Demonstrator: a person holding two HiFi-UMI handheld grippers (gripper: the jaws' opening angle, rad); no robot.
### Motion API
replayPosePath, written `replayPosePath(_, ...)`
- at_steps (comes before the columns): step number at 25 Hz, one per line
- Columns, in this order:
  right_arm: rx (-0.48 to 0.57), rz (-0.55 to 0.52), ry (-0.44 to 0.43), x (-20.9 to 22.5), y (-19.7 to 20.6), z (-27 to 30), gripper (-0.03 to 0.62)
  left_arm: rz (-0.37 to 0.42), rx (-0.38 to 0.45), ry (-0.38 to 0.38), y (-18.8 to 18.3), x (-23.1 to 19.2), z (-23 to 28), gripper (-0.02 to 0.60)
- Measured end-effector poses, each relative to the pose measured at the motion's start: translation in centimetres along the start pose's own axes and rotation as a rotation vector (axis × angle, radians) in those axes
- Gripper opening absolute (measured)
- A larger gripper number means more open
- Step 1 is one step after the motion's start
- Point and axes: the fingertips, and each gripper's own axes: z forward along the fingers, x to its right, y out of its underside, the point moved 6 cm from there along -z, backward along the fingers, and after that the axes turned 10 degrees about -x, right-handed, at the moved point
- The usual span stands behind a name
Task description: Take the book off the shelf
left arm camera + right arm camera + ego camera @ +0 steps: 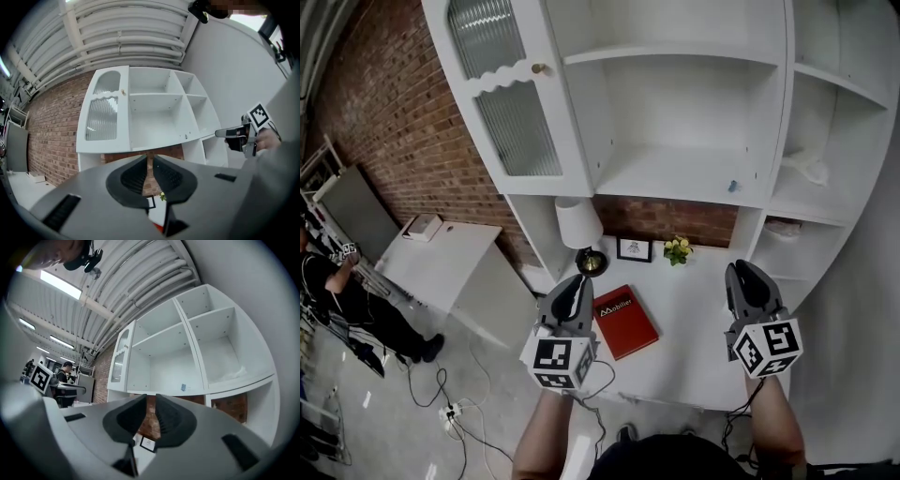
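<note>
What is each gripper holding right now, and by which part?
Nothing. The left gripper and right gripper are both empty, jaws close together; the red book lies flat on the white counter, untouched.

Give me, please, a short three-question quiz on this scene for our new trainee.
1. True or false: the red book stands upright on a shelf.
2. What does the left tool hold? A) the book B) nothing C) the lamp
3. Fill in: between the lamp and the yellow flowers stands a ___.

Key:
1. False: it lies flat on the white counter.
2. B: shut and empty.
3. Picture frame.
</note>
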Motion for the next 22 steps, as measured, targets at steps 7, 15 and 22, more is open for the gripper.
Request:
replayPosePath(7,0.051,-0.063,-0.032,-0.6,-1.2,-0.8,0.054,0.016,0.045,-0.012,-1.6,0.8,-1.7,0.04)
replayPosePath(15,0.065,-0.076,-0.05,0.1,-1.6,-1.5,0.054,-0.002,0.063,-0.033,-2.6,1.5,-2.7,0.04)
replayPosePath(22,0.053,-0.07,-0.062,1.2,-1.2,-1.6,0.052,-0.004,0.057,-0.033,-2.3,2.7,-2.3,0.04)
